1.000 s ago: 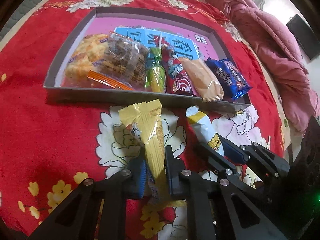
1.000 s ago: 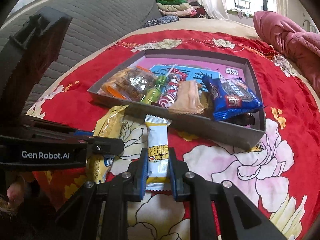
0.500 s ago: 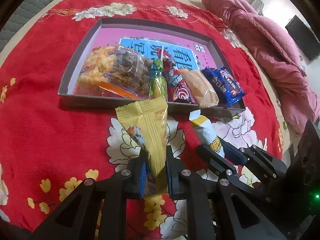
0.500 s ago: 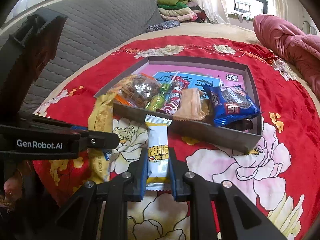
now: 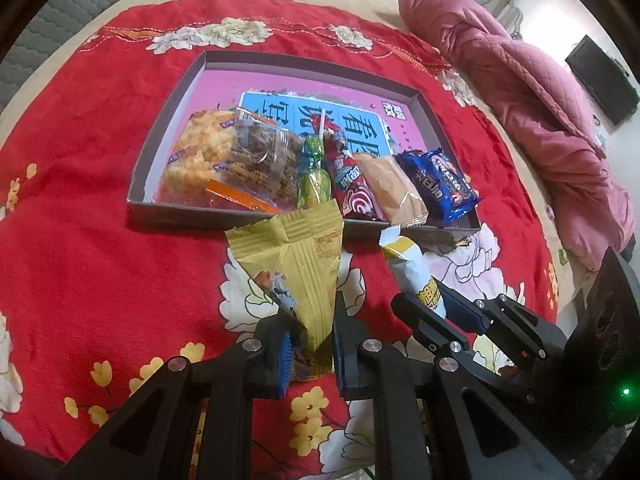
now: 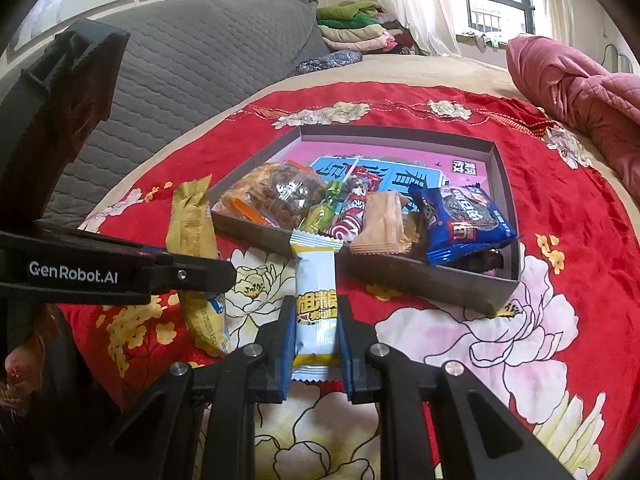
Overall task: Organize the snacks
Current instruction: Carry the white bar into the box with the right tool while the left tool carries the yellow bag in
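My left gripper (image 5: 310, 320) is shut on a yellow snack packet (image 5: 298, 256), held above the red cloth just before the box's near wall. The same yellow snack packet (image 6: 192, 236) hangs from the left gripper (image 6: 216, 276) in the right wrist view. My right gripper (image 6: 316, 320) is shut on a white and yellow snack bar (image 6: 316, 296), also seen as the white and yellow snack bar (image 5: 412, 268) in the right gripper (image 5: 432, 304). A shallow grey box (image 5: 224, 216) with a pink floor holds several snacks along its near side.
Inside the box lie clear bags of crackers (image 5: 236, 156), a green candy (image 5: 314, 184), a red packet (image 5: 352, 184), a tan wafer (image 5: 394, 188) and a blue biscuit pack (image 5: 440, 182). A red floral cloth (image 5: 100, 260) covers the bed. A pink quilt (image 5: 532, 108) lies at the right.
My left gripper has risen with the yellow packet, so the box now appears farther off and smaller. The right gripper has kept still with its bar.
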Action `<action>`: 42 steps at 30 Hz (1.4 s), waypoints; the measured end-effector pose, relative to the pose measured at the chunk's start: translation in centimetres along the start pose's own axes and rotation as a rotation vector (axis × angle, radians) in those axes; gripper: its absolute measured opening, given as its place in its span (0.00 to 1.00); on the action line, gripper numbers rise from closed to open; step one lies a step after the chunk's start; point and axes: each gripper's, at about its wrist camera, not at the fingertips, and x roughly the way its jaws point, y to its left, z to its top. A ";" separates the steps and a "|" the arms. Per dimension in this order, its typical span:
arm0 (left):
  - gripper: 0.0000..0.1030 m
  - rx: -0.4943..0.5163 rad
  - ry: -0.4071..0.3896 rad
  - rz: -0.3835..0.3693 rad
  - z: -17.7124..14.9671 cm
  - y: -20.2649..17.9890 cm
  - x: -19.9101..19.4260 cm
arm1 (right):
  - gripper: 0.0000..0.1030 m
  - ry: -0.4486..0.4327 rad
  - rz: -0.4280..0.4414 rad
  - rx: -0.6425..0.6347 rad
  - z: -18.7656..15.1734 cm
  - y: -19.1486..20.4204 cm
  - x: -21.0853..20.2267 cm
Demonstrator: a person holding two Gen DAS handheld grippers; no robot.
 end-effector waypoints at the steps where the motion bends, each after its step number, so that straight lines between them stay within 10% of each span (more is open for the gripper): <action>1: 0.16 0.000 -0.003 -0.001 0.1 0.0 -0.1 | 0.19 -0.004 0.000 0.002 0.0 0.0 -0.1; 42: 0.13 0.003 -0.157 -0.023 3.1 0.5 -3.5 | 0.19 -0.121 0.008 0.037 1.3 -0.6 -2.0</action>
